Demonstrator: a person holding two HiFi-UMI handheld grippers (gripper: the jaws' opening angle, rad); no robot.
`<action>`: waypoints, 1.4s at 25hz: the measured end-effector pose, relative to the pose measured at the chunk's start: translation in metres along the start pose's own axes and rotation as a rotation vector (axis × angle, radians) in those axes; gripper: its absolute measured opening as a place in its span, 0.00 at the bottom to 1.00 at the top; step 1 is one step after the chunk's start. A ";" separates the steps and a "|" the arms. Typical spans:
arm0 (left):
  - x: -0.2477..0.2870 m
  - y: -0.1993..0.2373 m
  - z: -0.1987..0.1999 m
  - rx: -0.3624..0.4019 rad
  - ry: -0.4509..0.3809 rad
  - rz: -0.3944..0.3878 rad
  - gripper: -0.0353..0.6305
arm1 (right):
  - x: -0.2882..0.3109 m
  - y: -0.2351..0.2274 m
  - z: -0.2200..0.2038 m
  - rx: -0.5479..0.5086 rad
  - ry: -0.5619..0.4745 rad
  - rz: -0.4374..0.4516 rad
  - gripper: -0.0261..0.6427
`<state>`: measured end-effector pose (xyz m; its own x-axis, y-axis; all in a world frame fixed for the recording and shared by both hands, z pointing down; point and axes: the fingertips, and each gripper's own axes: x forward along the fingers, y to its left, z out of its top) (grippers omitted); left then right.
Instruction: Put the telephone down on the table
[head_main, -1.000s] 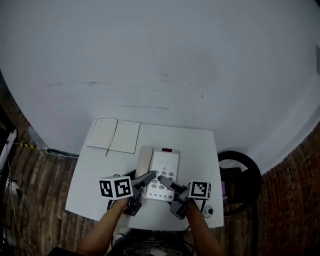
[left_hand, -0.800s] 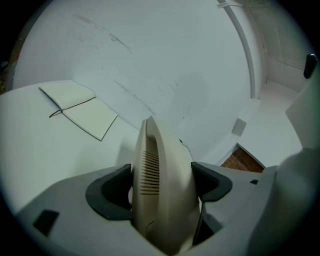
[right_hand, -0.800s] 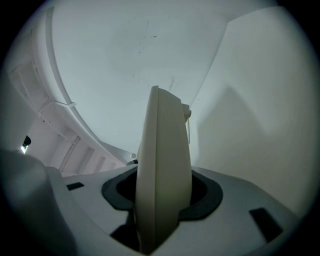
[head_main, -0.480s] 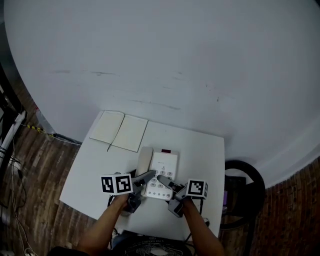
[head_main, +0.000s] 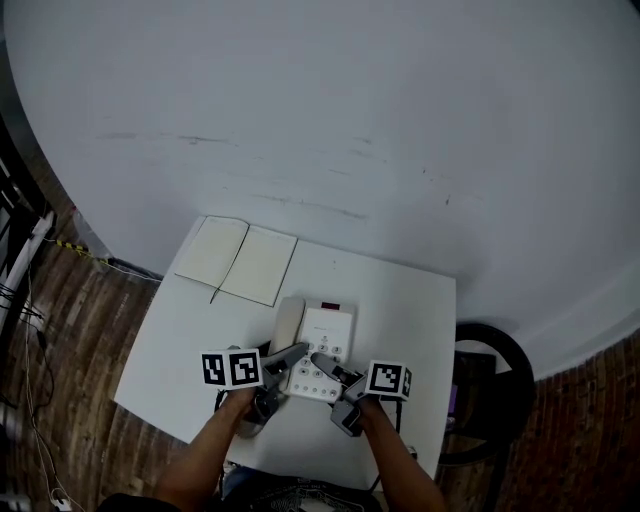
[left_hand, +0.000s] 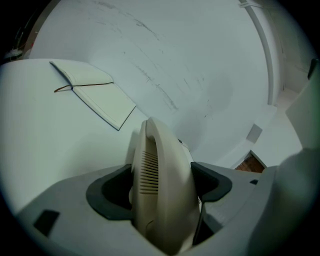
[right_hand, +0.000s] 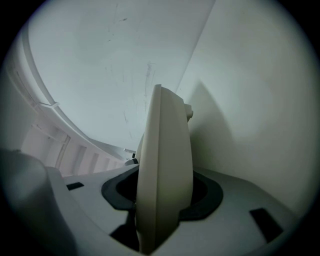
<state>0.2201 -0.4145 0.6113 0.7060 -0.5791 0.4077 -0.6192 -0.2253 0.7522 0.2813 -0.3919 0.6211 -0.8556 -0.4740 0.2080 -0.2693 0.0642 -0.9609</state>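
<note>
Cream plastic fills both gripper views: the telephone, a pale desk set with a handset along its left side and a keypad of grey buttons, sits clamped at its near end between the two tools. The left gripper has hold of the telephone's near-left part. Its dark pads press on either side of a rounded cream edge with a small grille of slots, so the jaws stand part-way apart and are filled by the casing. The right gripper grips the near-right part in the same manner — its pads close against a cream slab seen edge-on, with the jaws held at a middling width by the slab's thickness. Under the telephone spreads the white table; whether the base rests on the top or hangs just above it cannot be told from these views. Beyond the telephone and to its left lies an open notebook with blank pages, flat and well apart from it. Right of the telephone, off the table's edge, stands a round black stool on the dark wooden floor. Behind the telephone rises a plain white wall — faintly scuffed. Bare forearms reach in from the near side of the telephone, each with a black-and-white marker cube above the tool.
</note>
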 end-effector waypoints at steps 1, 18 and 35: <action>0.002 0.000 0.001 0.003 -0.001 -0.005 0.62 | 0.000 0.000 0.002 -0.005 -0.005 -0.002 0.32; 0.012 0.009 -0.008 -0.003 0.020 0.025 0.61 | -0.002 -0.009 0.008 -0.119 -0.007 -0.147 0.35; 0.017 0.006 -0.013 0.023 0.039 0.052 0.61 | -0.015 -0.023 0.014 -0.245 0.019 -0.380 0.48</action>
<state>0.2333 -0.4154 0.6298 0.6853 -0.5593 0.4664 -0.6629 -0.2139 0.7175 0.3067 -0.3988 0.6371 -0.6832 -0.4878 0.5434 -0.6607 0.0960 -0.7445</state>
